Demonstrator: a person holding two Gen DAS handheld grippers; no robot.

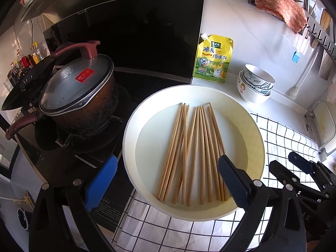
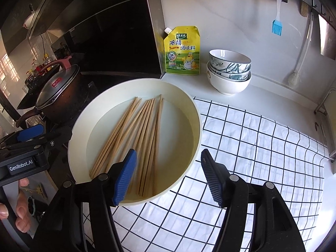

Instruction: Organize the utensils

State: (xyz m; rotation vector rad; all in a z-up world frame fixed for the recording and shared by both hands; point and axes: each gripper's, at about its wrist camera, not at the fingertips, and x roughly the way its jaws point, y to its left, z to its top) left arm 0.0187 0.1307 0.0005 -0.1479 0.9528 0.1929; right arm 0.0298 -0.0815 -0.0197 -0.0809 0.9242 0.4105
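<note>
1. Kitchen counter beside a stove; checked cloth (image 2: 252, 147) underneath.
2. Chopsticks (image 1: 193, 153) lie loose in the white basin (image 1: 134, 130), centre.
3. Left gripper (image 1: 168, 180) and right gripper (image 2: 168, 178): jaws apart, empty.
4. Light, stiff, likely slippery; pinch mid-length.

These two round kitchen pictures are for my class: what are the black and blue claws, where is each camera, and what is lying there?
No robot: a person holds a two-fingered claw in each hand, with a wide-angle camera on each looking along its fingers. One picture is from the left claw, the other from the right claw. Both are open and hold nothing. Below them a white round tray holds loose wooden chopsticks, resting partly on a checked cloth. Behind it stand a yellow seasoning pouch and stacked bowls; a lidded pot sits on the stove.
</note>
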